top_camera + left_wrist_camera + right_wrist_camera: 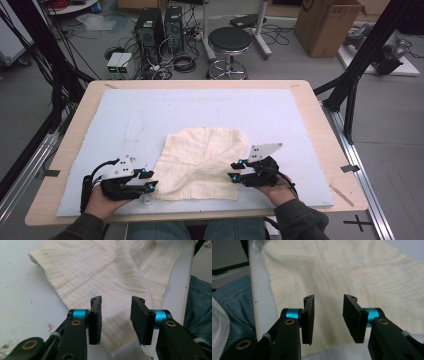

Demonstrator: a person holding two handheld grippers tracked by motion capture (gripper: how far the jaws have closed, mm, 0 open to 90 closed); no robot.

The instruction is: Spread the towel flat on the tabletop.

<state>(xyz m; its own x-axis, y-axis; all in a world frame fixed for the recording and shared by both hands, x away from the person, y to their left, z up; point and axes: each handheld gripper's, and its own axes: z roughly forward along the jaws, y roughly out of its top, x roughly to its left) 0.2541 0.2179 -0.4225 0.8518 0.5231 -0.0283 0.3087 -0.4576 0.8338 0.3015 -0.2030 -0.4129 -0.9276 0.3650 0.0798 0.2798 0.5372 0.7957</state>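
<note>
Grey floor around the wooden surface (320, 125) carries computer towers (159, 30), a cardboard box (327, 25) and a black stool (229, 42). A pale-blue mat (125, 115) covers the surface; the cream cloth (202, 162) lies flat near its front edge. Left gripper (150, 180) and right gripper (234, 171) flank it, jaws apart, holding nothing.

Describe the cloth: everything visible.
The cloth is cream, thin and crinkled like woven gauze, with faint stripes. It lies roughly flat in one loosely folded piece on the white mat, near the table's front edge, with diagonal creases and a skewed far edge. The left tongs and right tongs stand open at its two near sides; neither grips it.
</note>
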